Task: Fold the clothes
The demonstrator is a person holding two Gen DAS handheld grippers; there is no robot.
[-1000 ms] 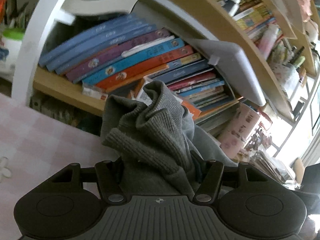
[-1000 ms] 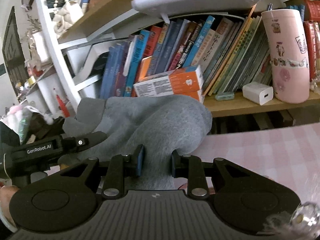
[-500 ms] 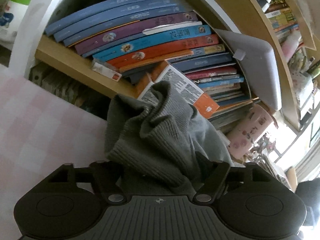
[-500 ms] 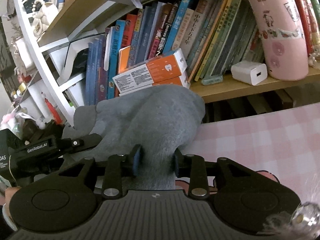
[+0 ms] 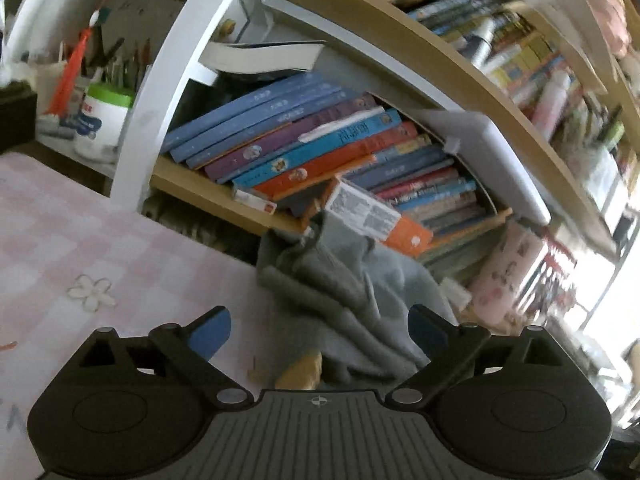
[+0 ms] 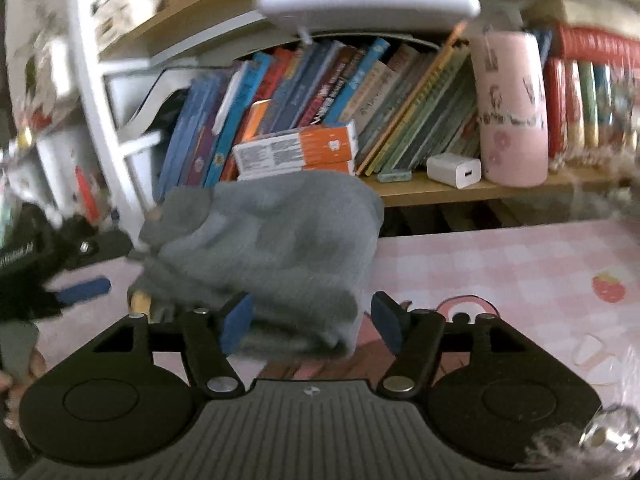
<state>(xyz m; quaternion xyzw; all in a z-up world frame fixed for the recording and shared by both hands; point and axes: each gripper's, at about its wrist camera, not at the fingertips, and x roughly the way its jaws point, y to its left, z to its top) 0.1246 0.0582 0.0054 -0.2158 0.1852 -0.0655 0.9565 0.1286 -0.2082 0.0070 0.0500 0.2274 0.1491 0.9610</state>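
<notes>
A grey knitted garment point(image 5: 352, 292) lies bunched in a folded heap on the pink checked table point(image 5: 80, 248), against the bookshelf. My left gripper point(image 5: 320, 332) is open, its blue pads wide apart, with the heap just ahead between them. In the right wrist view the same grey heap point(image 6: 272, 248) sits before my right gripper point(image 6: 312, 324), which is open with the heap's near edge between its pads. The left gripper point(image 6: 76, 292) shows at the left edge of that view.
A wooden bookshelf point(image 5: 208, 196) full of leaning books stands right behind the heap. An orange and white box point(image 6: 296, 152), a white charger point(image 6: 454, 170) and a pink tumbler point(image 6: 512, 108) sit on its lowest shelf. A white shelf post point(image 5: 160, 92) stands at the left.
Both grippers were shut on the grey garment and have opened and let it go. The garment now rests on the table and both grippers have drawn back a little.
</notes>
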